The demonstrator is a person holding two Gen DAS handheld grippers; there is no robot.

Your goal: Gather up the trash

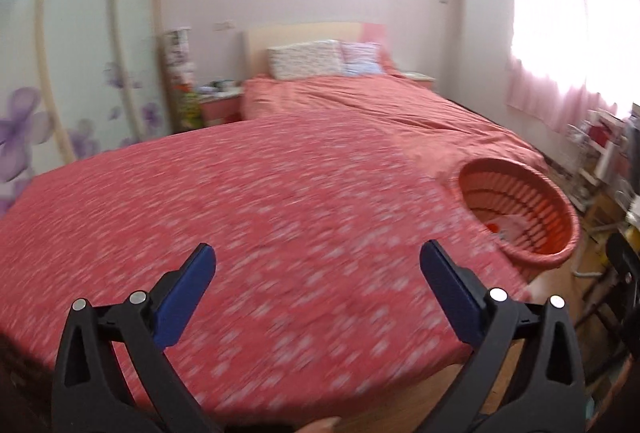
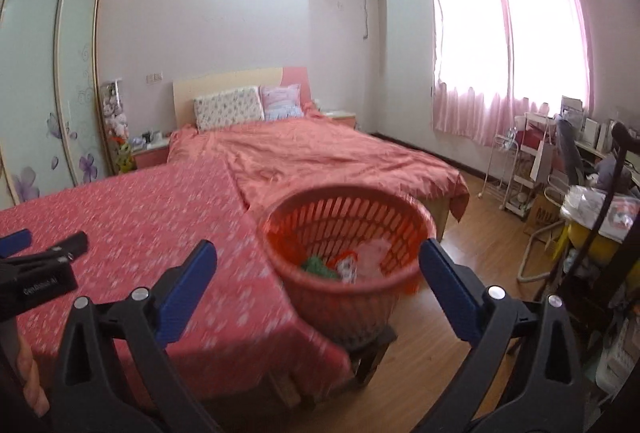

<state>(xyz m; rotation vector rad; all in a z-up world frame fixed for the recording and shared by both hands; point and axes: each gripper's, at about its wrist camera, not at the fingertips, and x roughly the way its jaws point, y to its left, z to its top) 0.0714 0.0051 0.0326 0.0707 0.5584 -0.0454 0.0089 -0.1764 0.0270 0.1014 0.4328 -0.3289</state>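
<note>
Floral red cloth [image 1: 240, 213] lies beside round slatted plastic basket [image 2: 348, 233].

Left tool [image 1: 318, 261] jaws wide, nothing between, over red floral bedspread [image 1: 240, 201]; orange slatted basket [image 1: 520, 209] at right.

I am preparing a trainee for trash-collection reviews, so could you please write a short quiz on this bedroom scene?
1. True or false: the round orange slatted plastic basket is empty.
2. What stands between the blue pads of the left hand-held gripper and of the right hand-held gripper?
3. Multiple choice: the red white-flecked cloth surface in front of the left hand-held gripper shows A) scattered wrappers, B) no loose items, C) a bottle.

Key: 1. False, it holds green and white scraps. 2. Nothing, both are open and hold nothing. 3. B.
</note>
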